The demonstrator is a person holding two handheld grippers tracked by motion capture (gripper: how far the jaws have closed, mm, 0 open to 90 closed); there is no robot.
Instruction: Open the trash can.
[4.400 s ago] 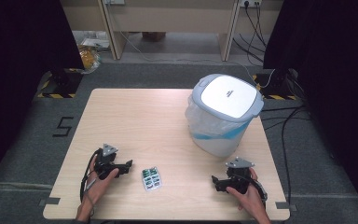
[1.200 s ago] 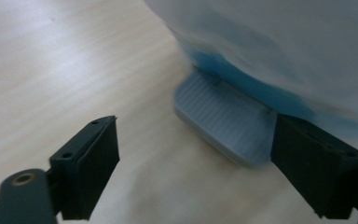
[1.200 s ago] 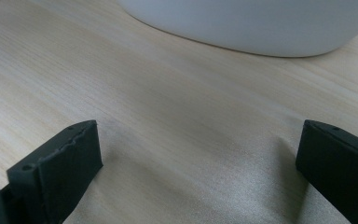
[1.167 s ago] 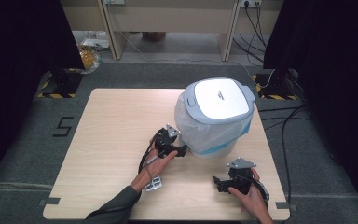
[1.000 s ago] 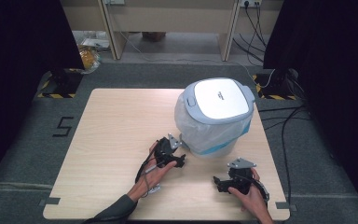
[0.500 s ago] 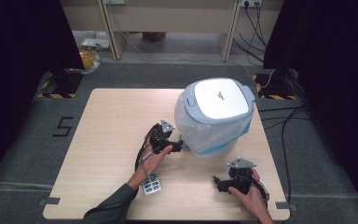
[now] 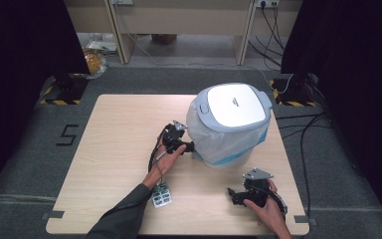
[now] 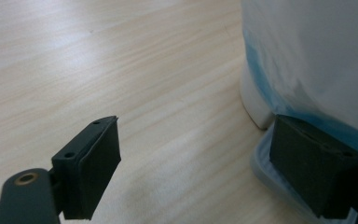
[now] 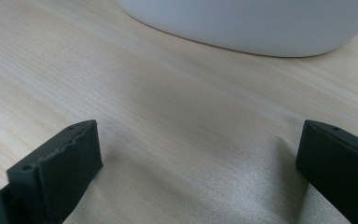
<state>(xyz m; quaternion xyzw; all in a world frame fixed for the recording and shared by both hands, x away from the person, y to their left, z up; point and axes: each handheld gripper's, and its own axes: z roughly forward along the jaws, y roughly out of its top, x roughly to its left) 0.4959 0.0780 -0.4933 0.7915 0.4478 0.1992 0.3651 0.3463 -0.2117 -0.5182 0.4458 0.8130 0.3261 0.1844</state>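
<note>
High view takes in the whole wooden table (image 7: 114, 129), with a white bin (image 7: 229, 124) standing on its right half, a closed grey-rimmed lid on top and a clear bag with a blue edge draped down its sides. What is inside the bin cannot be told, since the lid covers it. The left gripper (image 7: 189, 147) sits at the bin's lower left side, held by a hand that reaches in from the bottom edge, while the right gripper (image 7: 235, 194) rests near the table's front right corner, apart from the bin. A small green and white packet (image 7: 161, 195) lies flat on the table beside the left forearm, well apart from both grippers. Left gripper view adds what the overhead camera cannot resolve: the jaws stand wide apart with nothing gripped between them, one over bare wood and the other right against the bag (image 8: 307, 60) at the foot of the bin, though whether it actually touches the plastic cannot be told. The blue edge of the bag and the bin's white base show just behind that jaw. Right gripper view shows its two jaws also spread wide over bare table, holding nothing, with the curved white wall of the bin (image 9: 247, 23) across the top.
</note>
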